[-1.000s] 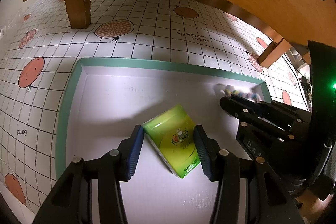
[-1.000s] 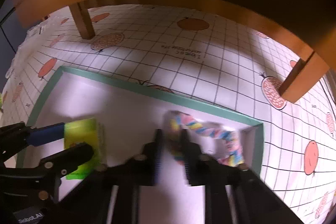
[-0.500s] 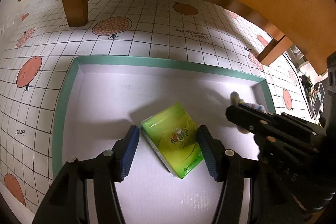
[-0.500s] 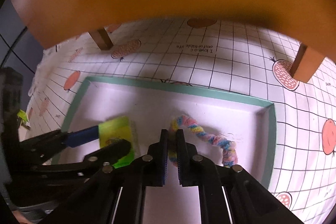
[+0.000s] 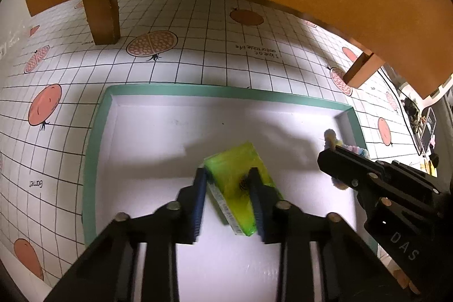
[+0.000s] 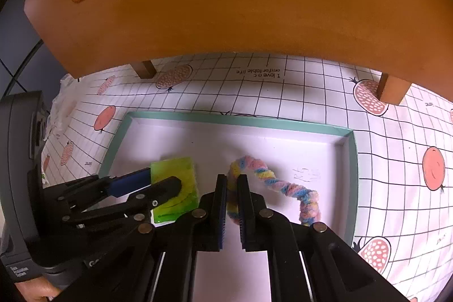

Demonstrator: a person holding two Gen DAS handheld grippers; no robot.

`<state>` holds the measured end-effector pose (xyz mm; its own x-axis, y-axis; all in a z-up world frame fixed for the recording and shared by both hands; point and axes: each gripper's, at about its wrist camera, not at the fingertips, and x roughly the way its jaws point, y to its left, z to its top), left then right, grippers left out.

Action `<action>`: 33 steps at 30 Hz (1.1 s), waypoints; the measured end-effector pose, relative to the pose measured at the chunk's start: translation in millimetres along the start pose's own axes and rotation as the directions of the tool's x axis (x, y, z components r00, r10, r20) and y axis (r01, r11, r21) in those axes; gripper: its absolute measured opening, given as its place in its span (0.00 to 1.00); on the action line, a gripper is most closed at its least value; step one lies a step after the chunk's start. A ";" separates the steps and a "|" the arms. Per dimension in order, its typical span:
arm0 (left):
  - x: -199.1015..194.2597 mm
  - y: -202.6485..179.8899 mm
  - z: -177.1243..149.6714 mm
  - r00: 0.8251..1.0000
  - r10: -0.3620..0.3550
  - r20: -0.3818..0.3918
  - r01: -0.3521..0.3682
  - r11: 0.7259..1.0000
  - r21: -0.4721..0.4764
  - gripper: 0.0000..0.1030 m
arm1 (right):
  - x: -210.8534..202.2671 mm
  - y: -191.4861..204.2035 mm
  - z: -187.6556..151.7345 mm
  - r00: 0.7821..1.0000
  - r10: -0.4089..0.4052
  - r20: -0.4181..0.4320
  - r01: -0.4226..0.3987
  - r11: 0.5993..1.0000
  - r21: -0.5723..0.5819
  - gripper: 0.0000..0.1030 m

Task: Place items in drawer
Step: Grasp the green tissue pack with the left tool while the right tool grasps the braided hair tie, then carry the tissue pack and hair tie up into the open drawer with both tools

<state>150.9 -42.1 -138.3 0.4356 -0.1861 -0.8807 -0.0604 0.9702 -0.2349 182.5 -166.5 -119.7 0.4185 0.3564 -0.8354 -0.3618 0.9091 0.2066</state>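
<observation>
My tray point(image 6: 351, 160) held two items: my left gripper point(image 5: 226, 174) clamped one green packet point(image 5: 237, 163), my right gripper point(image 6: 232, 180) pinched one twisted rope point(image 6: 283, 186).

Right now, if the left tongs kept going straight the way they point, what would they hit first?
The left tongs, closed on the green packet, point steeply down; likely the packet meets the white tray floor first, though depth is unclear.

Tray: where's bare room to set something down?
Free: the white floor along the tray's far and left walls, beyond the green packet. Crowded: the near middle, where the left tool grips the packet, and the right side, where the right tool pinches the rope.
</observation>
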 end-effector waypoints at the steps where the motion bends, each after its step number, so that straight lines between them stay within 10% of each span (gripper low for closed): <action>1: 0.4 0.1 -0.7 1.000 0.005 -0.006 -0.005 1.000 0.007 0.15 | -1.4 0.4 -0.5 1.000 -0.001 0.002 0.001 1.000 0.006 0.08; 8: -2.8 1.3 -5.2 1.000 -0.025 -0.011 0.025 1.000 0.009 0.19 | -10.2 -3.5 -1.5 1.000 -0.015 0.019 0.014 0.999 0.041 0.08; 12: -5.8 0.6 -3.7 0.999 -0.052 0.005 0.053 0.999 -0.010 0.53 | -14.3 -8.6 -1.8 1.000 -0.015 0.027 0.013 0.998 0.066 0.08; 33: 15.7 -20.4 -3.2 0.999 0.024 -0.045 -0.021 0.997 0.078 0.52 | -18.7 -10.0 -1.5 0.999 -0.022 0.044 0.018 0.996 0.084 0.08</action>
<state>156.1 -65.3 -148.6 0.3931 -0.1692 -0.9038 0.0011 0.9830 -0.1835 177.0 -182.6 -106.9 0.4627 0.3454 -0.8165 -0.2825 0.9304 0.2335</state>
